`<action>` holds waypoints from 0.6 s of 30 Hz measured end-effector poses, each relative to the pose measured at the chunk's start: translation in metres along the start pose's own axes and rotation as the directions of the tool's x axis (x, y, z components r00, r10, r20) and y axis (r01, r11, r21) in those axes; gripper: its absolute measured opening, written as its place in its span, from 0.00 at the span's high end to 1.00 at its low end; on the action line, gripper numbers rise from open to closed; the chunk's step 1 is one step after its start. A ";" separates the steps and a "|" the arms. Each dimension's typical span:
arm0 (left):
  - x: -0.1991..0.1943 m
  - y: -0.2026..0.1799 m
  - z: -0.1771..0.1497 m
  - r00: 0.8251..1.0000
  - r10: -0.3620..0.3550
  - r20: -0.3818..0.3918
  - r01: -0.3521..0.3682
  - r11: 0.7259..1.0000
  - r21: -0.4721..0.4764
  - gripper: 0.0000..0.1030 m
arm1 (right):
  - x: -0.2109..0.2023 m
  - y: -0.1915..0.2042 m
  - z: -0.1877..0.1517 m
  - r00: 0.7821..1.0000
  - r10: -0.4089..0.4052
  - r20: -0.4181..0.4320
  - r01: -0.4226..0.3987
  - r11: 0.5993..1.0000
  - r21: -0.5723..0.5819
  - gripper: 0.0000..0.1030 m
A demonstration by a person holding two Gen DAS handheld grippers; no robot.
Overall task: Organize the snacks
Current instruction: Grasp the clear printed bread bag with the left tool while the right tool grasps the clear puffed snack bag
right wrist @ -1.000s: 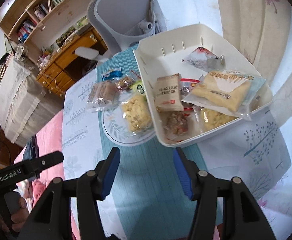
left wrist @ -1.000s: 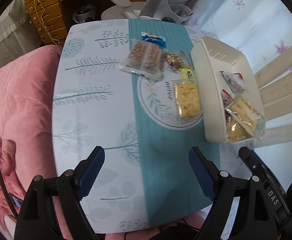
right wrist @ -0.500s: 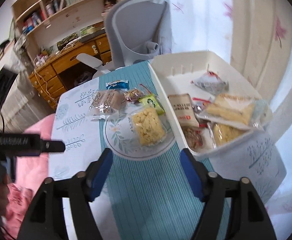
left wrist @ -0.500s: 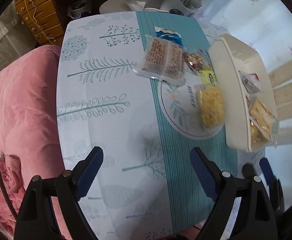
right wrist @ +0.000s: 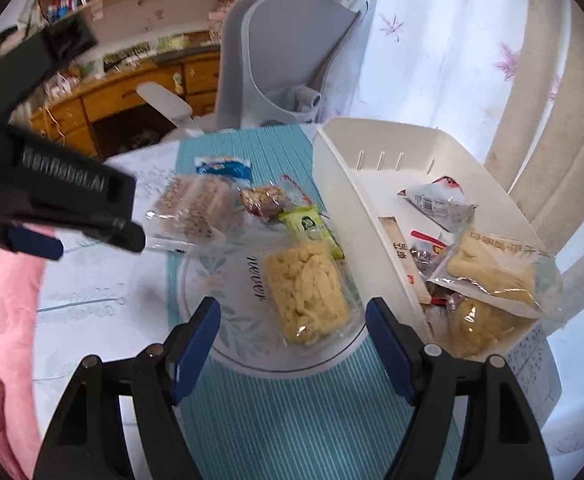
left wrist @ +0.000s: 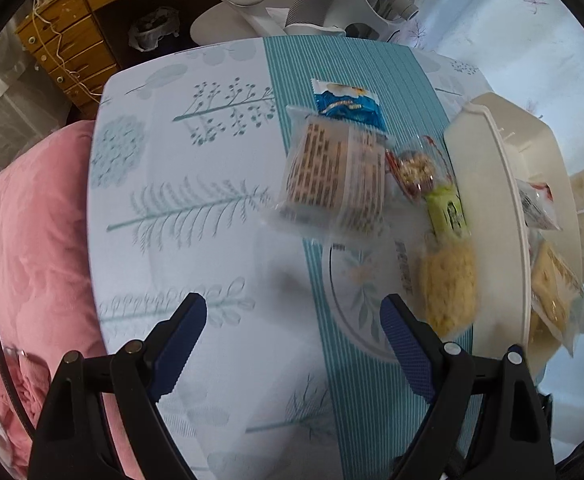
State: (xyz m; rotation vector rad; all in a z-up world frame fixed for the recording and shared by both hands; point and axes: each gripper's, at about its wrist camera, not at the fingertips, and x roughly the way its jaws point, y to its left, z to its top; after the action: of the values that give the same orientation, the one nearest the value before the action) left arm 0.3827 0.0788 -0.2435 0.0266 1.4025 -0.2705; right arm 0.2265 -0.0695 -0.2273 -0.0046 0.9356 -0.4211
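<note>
Loose snacks lie on the table beside a white bin: a clear pack of brown bars, a blue packet, a small nut pack, a green packet and a yellow puffed-snack pack. The bin holds several packets. My left gripper is open above the table, short of the bar pack. My right gripper is open, just short of the yellow pack.
A grey office chair stands behind the table, a wooden desk beyond it. A pink cushion lies left of the table. Curtains hang at the right. The left gripper's body shows in the right wrist view.
Both grippers have moved forward and lower toward the loose snacks. The left gripper has come into the right wrist view. Both stay open.
</note>
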 end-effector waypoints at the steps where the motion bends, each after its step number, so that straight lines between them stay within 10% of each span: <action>1: 0.003 -0.002 0.005 1.000 -0.001 0.000 0.001 1.000 0.002 0.15 | 0.005 0.002 0.000 1.000 -0.005 -0.007 0.005 1.000 -0.001 0.27; 18: 0.065 -0.029 0.060 0.999 0.007 -0.046 -0.007 1.000 0.015 0.15 | 0.073 0.009 0.015 0.990 -0.089 -0.108 0.093 0.995 0.028 0.27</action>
State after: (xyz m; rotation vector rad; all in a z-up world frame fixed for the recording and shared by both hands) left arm 0.4439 0.0292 -0.2923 0.0499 1.4460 -0.2757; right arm 0.2790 -0.0900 -0.2766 0.0054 1.0358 -0.5254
